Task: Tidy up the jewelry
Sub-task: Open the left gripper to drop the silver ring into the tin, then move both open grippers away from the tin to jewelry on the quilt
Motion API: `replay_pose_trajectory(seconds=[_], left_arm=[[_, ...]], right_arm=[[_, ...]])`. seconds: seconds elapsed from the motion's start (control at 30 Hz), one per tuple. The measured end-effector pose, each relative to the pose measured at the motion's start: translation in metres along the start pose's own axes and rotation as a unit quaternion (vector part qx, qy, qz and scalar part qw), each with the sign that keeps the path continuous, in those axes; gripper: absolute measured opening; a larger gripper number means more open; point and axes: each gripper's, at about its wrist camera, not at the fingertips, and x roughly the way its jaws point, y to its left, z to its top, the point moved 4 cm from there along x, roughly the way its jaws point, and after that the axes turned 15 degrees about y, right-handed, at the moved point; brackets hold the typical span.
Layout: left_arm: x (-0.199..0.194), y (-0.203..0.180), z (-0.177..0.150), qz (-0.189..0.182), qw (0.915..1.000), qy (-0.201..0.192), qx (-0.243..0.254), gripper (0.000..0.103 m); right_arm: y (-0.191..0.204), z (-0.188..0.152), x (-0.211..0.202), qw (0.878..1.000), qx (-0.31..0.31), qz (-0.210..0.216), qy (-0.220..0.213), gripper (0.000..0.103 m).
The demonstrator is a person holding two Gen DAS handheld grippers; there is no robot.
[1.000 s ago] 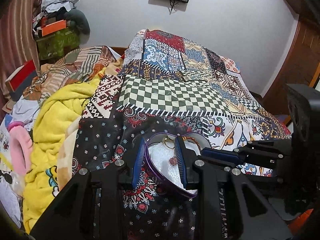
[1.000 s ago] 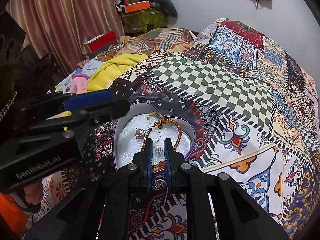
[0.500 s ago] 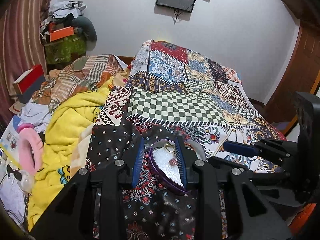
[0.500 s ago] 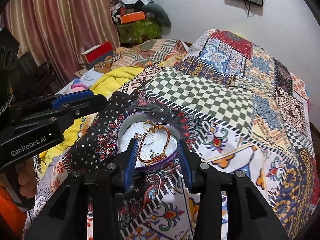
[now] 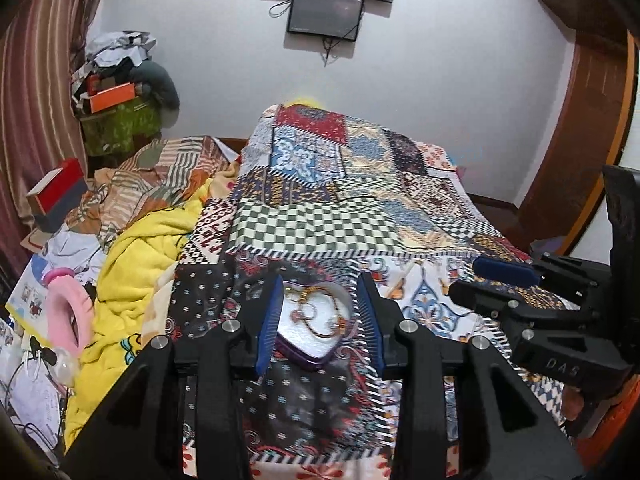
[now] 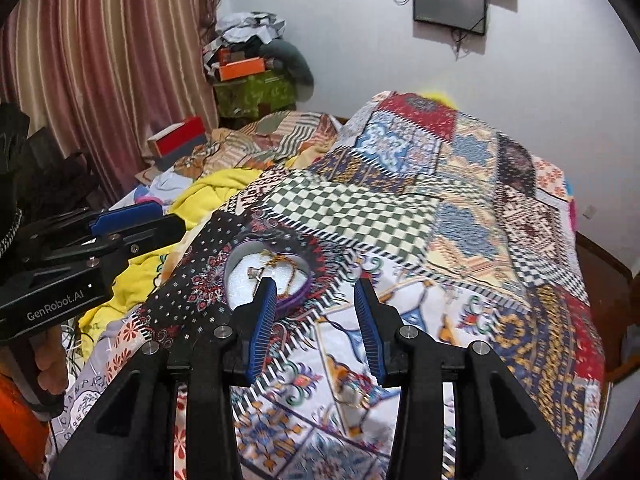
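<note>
Left wrist view: the left tool (image 5: 320, 322) is released, its blue pads spread to either side of the purple heart-shaped box (image 5: 312, 326), which lies on the patchwork bedspread (image 5: 320, 224) at lower centre with a beaded bracelet (image 5: 316, 316) inside. The right tool (image 6: 316, 326) is also released and holds nothing; the box sits just left of it.

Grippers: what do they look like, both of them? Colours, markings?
Both are matt black plastic with two fingers, ribbed blue pads on the inner faces and silver screw heads at the joints. The left gripper carries white "GenRobot.AI" lettering on its side, seen from the right wrist. The right gripper has "DAS" embossed on its body.
</note>
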Motion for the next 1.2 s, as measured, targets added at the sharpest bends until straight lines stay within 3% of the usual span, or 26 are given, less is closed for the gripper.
replay_pose_trajectory(seconds=[0.27, 0.63, 1.1, 1.2], left_arm=[[0.001, -0.043, -0.009, -0.017, 0.9993, 0.012, 0.031, 0.04], [0.044, -0.078, -0.028, -0.038, 0.9951, 0.075, 0.053, 0.04], [0.128, -0.103, -0.061, -0.072, 0.9778, 0.184, 0.071, 0.04], [0.142, -0.105, -0.065, -0.075, 0.9747, 0.198, 0.07, 0.036]], right_arm=[[-0.031, -0.021, -0.023, 0.999, 0.039, -0.018, -0.008, 0.037], [-0.08, -0.063, -0.016, 0.994, 0.091, -0.043, 0.028, 0.037], [-0.094, -0.093, 0.024, 0.989, 0.115, -0.015, 0.087, 0.037], [-0.092, -0.095, 0.03, 0.989, 0.113, -0.01, 0.094, 0.037]])
